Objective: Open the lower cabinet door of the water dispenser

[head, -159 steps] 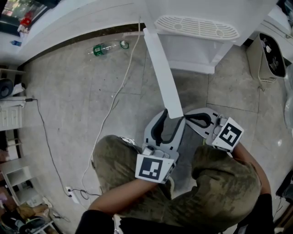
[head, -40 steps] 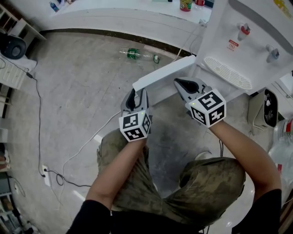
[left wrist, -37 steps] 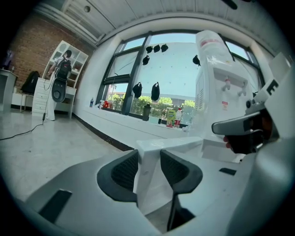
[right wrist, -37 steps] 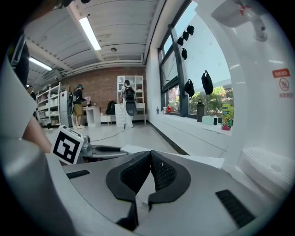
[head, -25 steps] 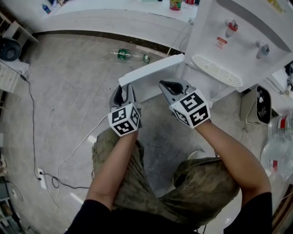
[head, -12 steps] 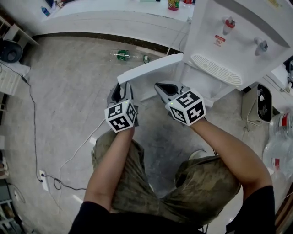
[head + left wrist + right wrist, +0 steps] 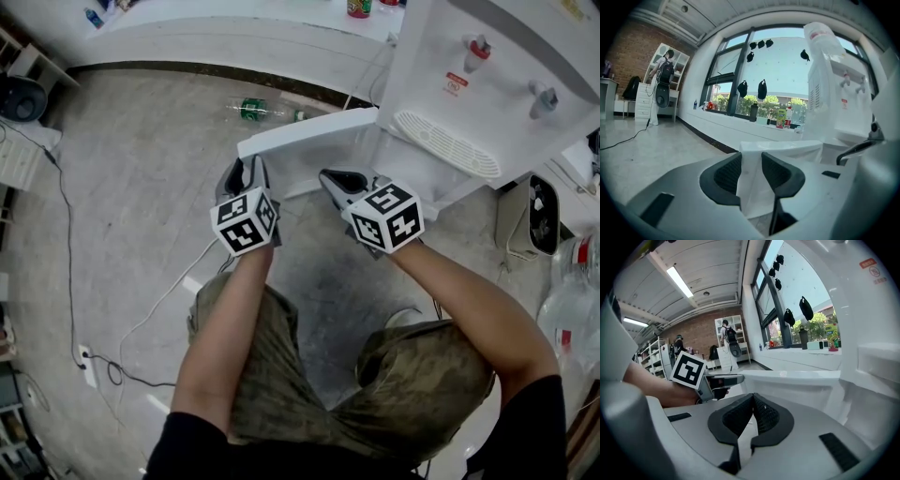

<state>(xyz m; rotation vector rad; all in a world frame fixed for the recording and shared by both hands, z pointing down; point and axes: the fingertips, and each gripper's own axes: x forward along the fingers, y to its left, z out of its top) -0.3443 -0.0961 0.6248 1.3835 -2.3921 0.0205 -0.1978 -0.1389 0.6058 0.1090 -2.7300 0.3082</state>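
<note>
The white water dispenser [image 7: 487, 84] stands at the upper right. Its lower cabinet door [image 7: 309, 131] is swung out to the left as a long white slab. My left gripper [image 7: 240, 169] is shut on the door's free edge, and in the left gripper view the white panel [image 7: 780, 150] fills the gap between the pads [image 7: 751, 171]. My right gripper [image 7: 330, 175] hangs beside the open cabinet, shut and empty. The right gripper view shows its pads [image 7: 752, 416] touching, with the door [image 7: 787, 380] and the left gripper [image 7: 726, 379] beyond.
A green plastic bottle [image 7: 251, 109] lies on the floor by the wall behind the door. A white cable [image 7: 178, 281] runs across the floor to a power strip [image 7: 82, 361]. A small appliance [image 7: 539, 216] and a large water bottle [image 7: 572, 309] stand at the right.
The left gripper has drawn the door's free edge a little further left. The right gripper has stayed shut, sunk slightly and rolled.
</note>
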